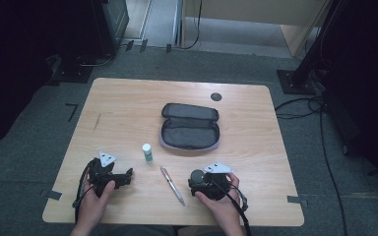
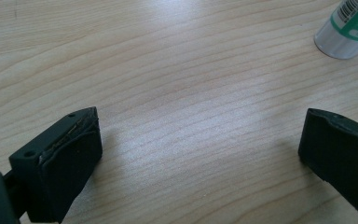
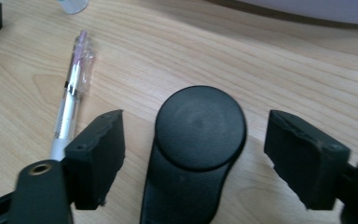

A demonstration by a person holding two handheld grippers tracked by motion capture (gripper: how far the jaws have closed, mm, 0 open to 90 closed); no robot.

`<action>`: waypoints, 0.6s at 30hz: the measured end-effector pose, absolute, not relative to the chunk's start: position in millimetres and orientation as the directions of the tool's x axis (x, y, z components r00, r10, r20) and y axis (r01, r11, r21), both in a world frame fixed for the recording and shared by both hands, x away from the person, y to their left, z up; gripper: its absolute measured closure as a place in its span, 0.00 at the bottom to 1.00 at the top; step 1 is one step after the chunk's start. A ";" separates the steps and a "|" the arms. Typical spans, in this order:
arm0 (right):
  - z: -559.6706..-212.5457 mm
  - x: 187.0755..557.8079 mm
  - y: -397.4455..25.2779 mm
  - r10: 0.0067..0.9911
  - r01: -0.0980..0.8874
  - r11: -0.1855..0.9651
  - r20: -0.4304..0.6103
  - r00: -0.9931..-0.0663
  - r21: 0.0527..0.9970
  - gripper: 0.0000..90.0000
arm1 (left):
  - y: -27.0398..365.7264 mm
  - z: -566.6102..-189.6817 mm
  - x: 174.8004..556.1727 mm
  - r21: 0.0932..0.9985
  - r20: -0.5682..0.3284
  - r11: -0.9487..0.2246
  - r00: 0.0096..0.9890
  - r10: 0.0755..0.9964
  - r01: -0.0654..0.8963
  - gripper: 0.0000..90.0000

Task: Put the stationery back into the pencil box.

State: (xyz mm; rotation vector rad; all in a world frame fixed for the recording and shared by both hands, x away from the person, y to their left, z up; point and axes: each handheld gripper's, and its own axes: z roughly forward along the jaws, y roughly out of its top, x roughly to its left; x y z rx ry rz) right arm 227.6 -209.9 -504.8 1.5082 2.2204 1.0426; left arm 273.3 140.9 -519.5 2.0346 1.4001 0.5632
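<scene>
High view looks down on a light wooden tabletop (image 1: 128, 108) with an open dark pencil case (image 1: 190, 126) lying near its middle, unzipped so its grey inside shows. Taking the pencil case as the landmark: a small white glue stick with a green label (image 1: 147, 153) stands upright just off its near-left corner, a clear ballpoint pen (image 1: 172, 185) lies on the wood nearer the person than the case and slants away from the glue stick, and a small dark round disc (image 1: 216, 96) sits flush in the wood just beyond the case's far-right end. The left tool (image 1: 127, 175) rests on the wood well to the near-left of the case, held by the person's left hand (image 1: 96, 196); in the left gripper view (image 2: 200, 154) its two black jaws stand spread wide apart over bare wood, nothing between them, with the glue stick's base (image 2: 345, 28) at the upper right. The right tool (image 1: 195, 183) lies on the near side of the case, just right of the pen, in the right hand (image 1: 216, 199). In the right gripper view (image 3: 196, 154) its jaws are likewise spread, a round black part of the tool itself showing between them, gripping nothing, and the pen (image 3: 72, 98) lies just beside the left-hand jaw.
</scene>
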 end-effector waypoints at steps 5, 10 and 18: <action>-507.6 226.1 -208.4 0.891 0.686 0.220 0.145 -0.431 0.693 0.31 | 140.9 -519.5 273.2 0.683 0.008 -0.263 0.353 0.936 0.681 0.00; -512.4 225.9 -207.6 0.880 0.684 0.244 0.139 -0.454 0.688 0.40 | 140.8 -519.5 273.2 0.683 0.008 -0.263 0.353 0.936 0.682 0.00; -513.1 227.4 -210.2 0.870 0.667 0.265 0.125 -0.476 0.696 0.45 | 140.9 -519.5 273.3 0.683 0.009 -0.264 0.354 0.935 0.681 0.00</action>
